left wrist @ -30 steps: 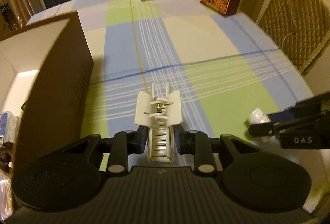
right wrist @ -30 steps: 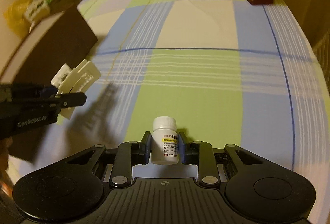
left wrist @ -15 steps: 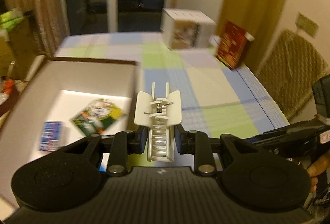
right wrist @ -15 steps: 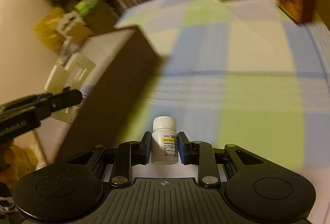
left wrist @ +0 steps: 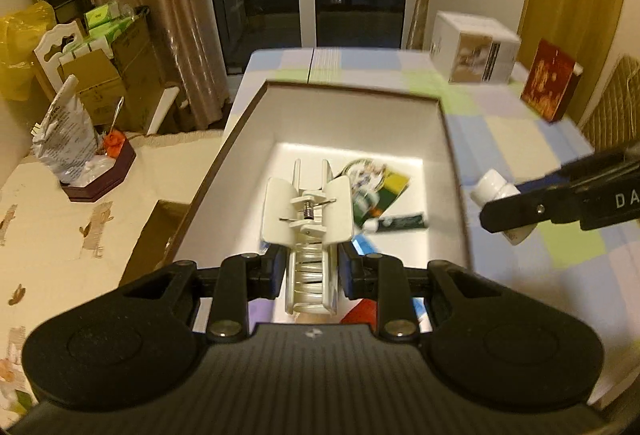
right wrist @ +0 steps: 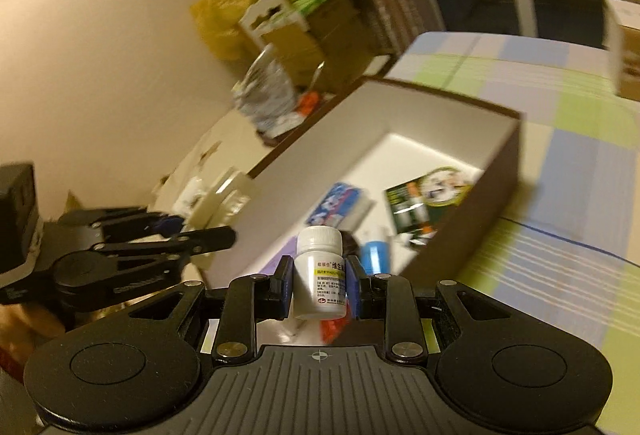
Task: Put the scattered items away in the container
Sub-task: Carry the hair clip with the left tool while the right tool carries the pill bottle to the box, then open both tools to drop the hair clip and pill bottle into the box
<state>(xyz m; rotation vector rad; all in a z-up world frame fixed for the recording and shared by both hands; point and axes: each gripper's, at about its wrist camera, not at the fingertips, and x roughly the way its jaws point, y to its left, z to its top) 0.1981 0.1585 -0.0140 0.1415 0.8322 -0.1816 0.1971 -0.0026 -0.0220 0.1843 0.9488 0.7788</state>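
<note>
We have both claws loaded and up over the box, so each item can drop straight in rather than be pushed over a wall. Left claw is clamped on the white hair clip, gripped by its toothed end with the spring hinge pointing forward; it sits above the box floor, near the middle. Right claw is pinched on the white pill bottle, upright, cap up, above the box's near end in its own view; from the left wrist view it looks closer to the right wall, so we can't tell if it's fully inside the rim.

Already in the box: a green leaflet, a dark tube, a blue packet, some red and purple bits we can't identify.

In our view the walls are tall; the claws are close together, so clash risk on release. Two cartons stand far off on the checked worktop, not in the way.
</note>
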